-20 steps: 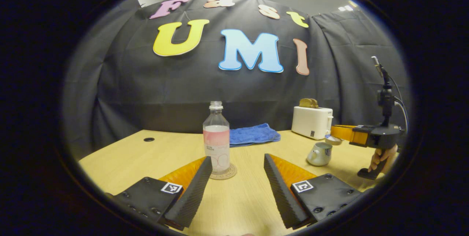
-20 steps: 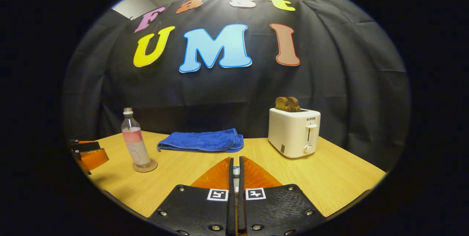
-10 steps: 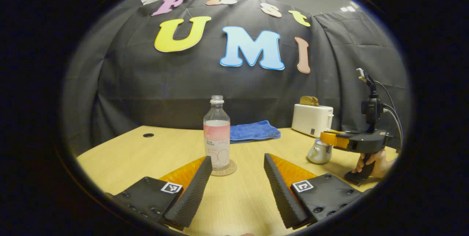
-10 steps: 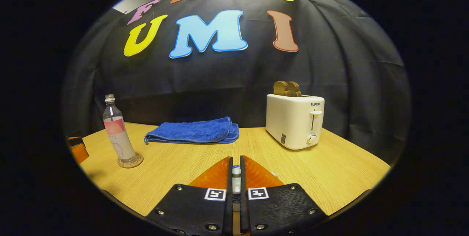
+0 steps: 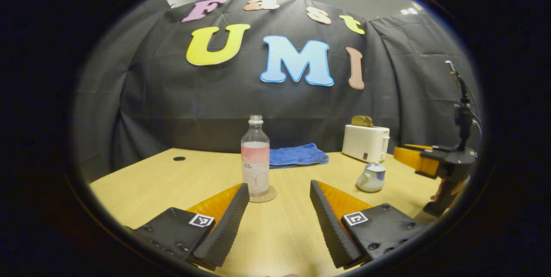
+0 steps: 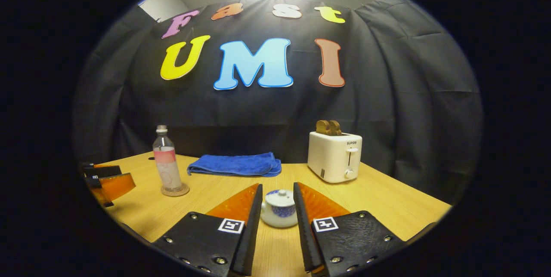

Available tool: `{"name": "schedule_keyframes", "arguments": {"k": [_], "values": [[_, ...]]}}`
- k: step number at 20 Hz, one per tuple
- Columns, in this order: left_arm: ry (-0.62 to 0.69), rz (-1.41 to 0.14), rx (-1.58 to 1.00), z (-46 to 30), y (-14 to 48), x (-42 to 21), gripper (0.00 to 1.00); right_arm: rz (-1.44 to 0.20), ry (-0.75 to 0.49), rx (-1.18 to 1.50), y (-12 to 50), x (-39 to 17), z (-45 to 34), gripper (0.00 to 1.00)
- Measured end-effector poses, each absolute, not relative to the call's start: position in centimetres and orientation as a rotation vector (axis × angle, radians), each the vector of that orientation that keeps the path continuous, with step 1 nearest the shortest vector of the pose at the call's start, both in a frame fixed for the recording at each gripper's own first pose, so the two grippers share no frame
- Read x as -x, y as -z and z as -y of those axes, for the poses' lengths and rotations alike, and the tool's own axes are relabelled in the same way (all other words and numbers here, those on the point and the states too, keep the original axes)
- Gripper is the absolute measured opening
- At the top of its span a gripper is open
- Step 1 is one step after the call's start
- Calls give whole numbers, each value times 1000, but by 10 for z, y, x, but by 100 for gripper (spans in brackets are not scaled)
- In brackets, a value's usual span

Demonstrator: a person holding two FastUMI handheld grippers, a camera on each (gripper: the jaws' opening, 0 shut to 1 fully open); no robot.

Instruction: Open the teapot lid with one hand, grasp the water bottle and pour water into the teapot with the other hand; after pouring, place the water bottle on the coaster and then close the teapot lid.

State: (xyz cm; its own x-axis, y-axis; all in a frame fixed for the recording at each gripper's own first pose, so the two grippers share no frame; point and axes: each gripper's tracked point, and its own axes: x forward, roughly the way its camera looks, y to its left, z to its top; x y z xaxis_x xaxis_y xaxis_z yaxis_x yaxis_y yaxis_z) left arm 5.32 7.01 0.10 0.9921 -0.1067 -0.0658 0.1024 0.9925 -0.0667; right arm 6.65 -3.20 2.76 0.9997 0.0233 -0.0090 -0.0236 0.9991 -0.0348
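On the desk (image 6: 387,208) your bottle (image 5: 255,161) rests on its coaster (image 5: 263,195) and the lidded teapot (image 6: 279,208) sits between your released right hand-held gripper (image 6: 277,201), so back away, left hand-held gripper (image 5: 279,201) released too.

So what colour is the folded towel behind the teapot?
Blue; the towel shows best in the right gripper view.

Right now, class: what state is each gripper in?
Left gripper: open, holding nothing.
Right gripper: open, its fingers either side of the teapot, not gripping.
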Motion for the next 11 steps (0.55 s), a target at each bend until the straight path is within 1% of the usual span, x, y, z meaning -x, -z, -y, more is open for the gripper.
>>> {"name": "schedule_keyframes", "arguments": {"k": [2, 4, 6, 7, 8, 9, 10, 11], "values": [[70, -58, 64, -64, 1, -38, 98, -12, -20, 46, -15, -41, 24, 44], [74, -47, 55, -45, 7, -19, 99, -43, -44, 39, 0, -20, 12, 52], [70, -26, 16, -35, 4, -8, 99, -64, -70, 9, 5, -8, 2, 52], [74, -19, 5, -30, 1, -4, 99, -62, -70, -8, 7, -6, 2, 58], [81, -28, 0, -23, 2, 5, 99, -64, -62, -8, 4, -2, 2, 68], [72, -17, 2, -23, 0, 8, 99, -61, -56, -8, 4, 1, 2, 68], [41, -7, 1, -27, -2, 12, 98, -42, -41, -13, 1, 4, 4, 70], [26, -5, -5, -27, -1, 14, 98, -18, -25, -7, -2, 7, 5, 79]]}}
